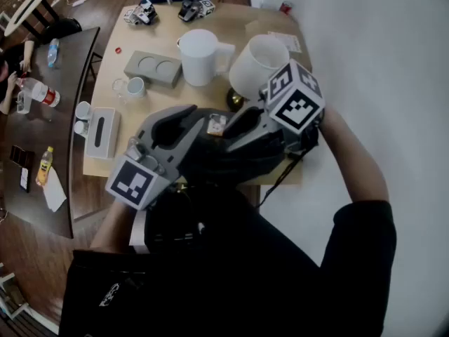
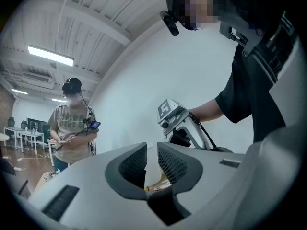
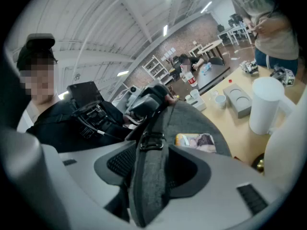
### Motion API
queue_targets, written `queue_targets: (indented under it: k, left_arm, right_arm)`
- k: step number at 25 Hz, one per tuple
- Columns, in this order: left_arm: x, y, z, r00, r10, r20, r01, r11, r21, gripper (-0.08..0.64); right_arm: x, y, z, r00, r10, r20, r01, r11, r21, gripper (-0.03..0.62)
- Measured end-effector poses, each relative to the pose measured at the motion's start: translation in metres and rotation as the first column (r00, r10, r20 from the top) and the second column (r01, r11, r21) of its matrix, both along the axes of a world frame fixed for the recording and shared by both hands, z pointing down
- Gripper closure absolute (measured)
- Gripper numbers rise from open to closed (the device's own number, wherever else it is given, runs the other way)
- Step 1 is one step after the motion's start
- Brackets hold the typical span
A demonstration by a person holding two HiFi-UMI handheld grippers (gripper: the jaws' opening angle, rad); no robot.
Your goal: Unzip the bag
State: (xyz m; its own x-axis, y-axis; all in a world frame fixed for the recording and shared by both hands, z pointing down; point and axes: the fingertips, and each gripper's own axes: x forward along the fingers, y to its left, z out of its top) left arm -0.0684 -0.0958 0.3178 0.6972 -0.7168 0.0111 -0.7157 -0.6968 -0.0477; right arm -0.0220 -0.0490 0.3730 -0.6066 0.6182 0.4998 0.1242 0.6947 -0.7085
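Note:
A dark grey bag (image 1: 231, 153) lies at the near edge of the wooden table (image 1: 116, 107), partly against the person. In the right gripper view a thick fold of the bag (image 3: 192, 123) with a strap and metal buckle (image 3: 152, 141) runs between the widely spread jaws of my right gripper (image 3: 153, 150); I see no firm pinch. My left gripper (image 1: 184, 118) hovers over the bag's left top. Its jaws (image 2: 152, 150) stand a narrow gap apart with nothing between them. A small printed tag (image 1: 216, 125) sits on the bag between the two grippers.
Two white pitchers (image 1: 200, 56) (image 1: 256, 62), a grey two-hole block (image 1: 153, 69), small cups (image 1: 135, 86) and a tissue box (image 1: 102, 132) stand beyond the bag. Spare grippers (image 1: 140, 12) rest at the far edge. Another person (image 2: 72, 128) stands past the table.

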Motion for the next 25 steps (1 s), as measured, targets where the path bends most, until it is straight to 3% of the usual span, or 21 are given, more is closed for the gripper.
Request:
queue_targets:
  k: [3, 6, 10, 14, 16, 20, 22, 24, 25]
  left_arm:
    - [0.001, 0.001, 0.002, 1.000, 0.003, -0.002, -0.003, 1.000, -0.021, 0.488]
    - [0.001, 0.000, 0.003, 1.000, 0.004, 0.001, -0.004, 1.000, -0.031, 0.488]
    - [0.001, -0.002, 0.003, 1.000, 0.002, -0.001, -0.002, 0.999, -0.036, 0.488]
    - [0.003, -0.002, 0.005, 1.000, 0.013, 0.012, -0.012, 0.999, -0.043, 0.488]
    - [0.003, -0.001, 0.005, 1.000, 0.018, 0.013, -0.017, 0.999, -0.047, 0.488]
    - [0.004, 0.000, 0.004, 1.000, 0.027, 0.012, -0.027, 0.999, -0.048, 0.488]
    - [0.007, 0.000, 0.004, 0.998, 0.064, 0.000, -0.064, 0.994, -0.088, 0.488]
    - [0.011, 0.005, 0.003, 0.982, 0.191, -0.012, -0.190, 0.966, -0.175, 0.488]
    - [0.013, 0.011, 0.004, 0.956, 0.294, -0.019, -0.289, 0.927, -0.239, 0.489]
  right_arm:
    - [-0.007, 0.010, 0.003, 0.995, -0.094, -0.013, 0.094, 0.995, -0.018, 0.353]
    - [-0.007, 0.015, 0.001, 0.986, -0.166, 0.010, 0.164, 0.981, 0.105, 0.396]
    - [-0.006, 0.012, -0.005, 0.984, -0.167, 0.068, 0.144, 0.955, 0.258, 0.422]
    - [-0.009, 0.017, -0.024, 0.976, -0.161, 0.147, 0.112, 0.949, 0.296, 0.440]
    - [-0.009, 0.016, -0.030, 0.979, -0.139, 0.151, 0.089, 0.950, 0.301, 0.510]
    - [-0.007, 0.014, -0.029, 0.988, -0.053, 0.147, 0.016, 0.970, 0.244, 0.525]
    - [-0.006, 0.013, -0.035, 0.986, 0.016, 0.167, -0.058, 0.967, 0.250, 0.540]
    - [-0.005, 0.011, -0.042, 0.973, 0.127, 0.192, -0.177, 0.946, 0.270, 0.548]
    - [-0.004, 0.010, -0.043, 0.961, 0.189, 0.203, -0.242, 0.929, 0.280, 0.551]
